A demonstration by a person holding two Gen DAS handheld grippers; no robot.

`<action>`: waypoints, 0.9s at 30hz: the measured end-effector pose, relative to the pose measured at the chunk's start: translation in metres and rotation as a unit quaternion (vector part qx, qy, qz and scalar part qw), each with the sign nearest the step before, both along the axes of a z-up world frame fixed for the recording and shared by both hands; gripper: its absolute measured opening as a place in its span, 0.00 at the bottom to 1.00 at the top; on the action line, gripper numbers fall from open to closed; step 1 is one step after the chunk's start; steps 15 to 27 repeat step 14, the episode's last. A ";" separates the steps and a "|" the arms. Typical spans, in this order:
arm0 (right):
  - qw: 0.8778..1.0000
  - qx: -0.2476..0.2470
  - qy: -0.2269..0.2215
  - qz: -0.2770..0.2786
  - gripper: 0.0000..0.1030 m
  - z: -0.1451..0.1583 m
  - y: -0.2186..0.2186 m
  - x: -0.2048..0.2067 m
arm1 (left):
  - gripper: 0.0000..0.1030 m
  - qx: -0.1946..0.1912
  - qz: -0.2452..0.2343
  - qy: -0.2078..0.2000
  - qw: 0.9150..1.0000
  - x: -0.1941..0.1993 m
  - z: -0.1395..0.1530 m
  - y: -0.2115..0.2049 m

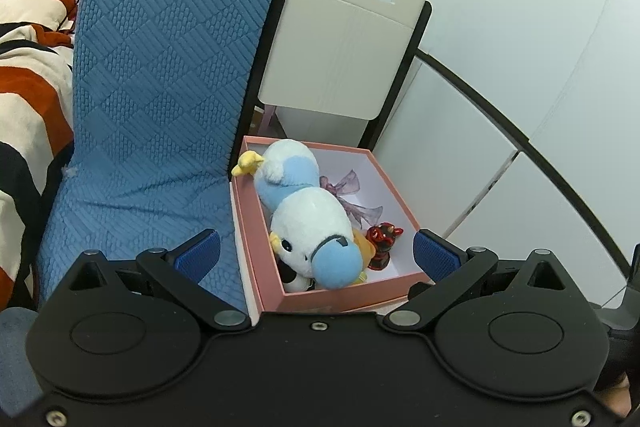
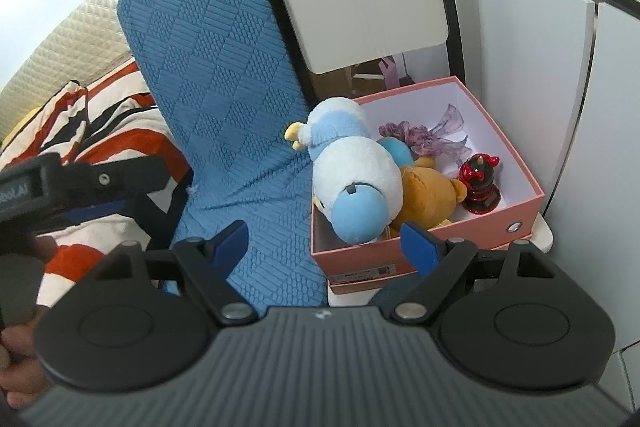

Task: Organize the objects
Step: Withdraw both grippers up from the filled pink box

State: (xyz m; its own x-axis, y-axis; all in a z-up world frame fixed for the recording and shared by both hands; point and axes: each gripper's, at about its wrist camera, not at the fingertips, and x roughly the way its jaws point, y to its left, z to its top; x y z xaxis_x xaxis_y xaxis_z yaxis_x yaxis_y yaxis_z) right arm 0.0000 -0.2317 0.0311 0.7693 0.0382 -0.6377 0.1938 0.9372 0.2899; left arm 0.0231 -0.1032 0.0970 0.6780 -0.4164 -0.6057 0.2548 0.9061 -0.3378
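Both tools, left [image 1: 316,253] and right [image 2: 324,243], are hanging released, gripping nothing, before the pink box [image 2: 516,205] holding the duck plush [image 2: 356,183], bear and red figurine; packing looks finished, lidding probably next.

Brown bear plush [image 2: 430,197] ahead of right jaws: mostly buried under white-and-blue duck plush [image 2: 356,183], face hidden. Black-and-white toy [image 1: 294,277] between left jaws: only sliver shows beneath duck, kind unclear. Label [image 2: 366,273] on pink box [image 2: 500,131] front, between right jaws: print too small to read. Striped blanket [image 1: 24,75], far left of left jaws: cut by frame edge.
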 end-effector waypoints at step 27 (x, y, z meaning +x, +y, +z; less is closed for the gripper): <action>1.000 -0.004 0.001 -0.005 0.82 -0.014 -0.002 0.001 | 1.00 0.000 -0.010 0.014 1.000 0.004 -0.020 -0.006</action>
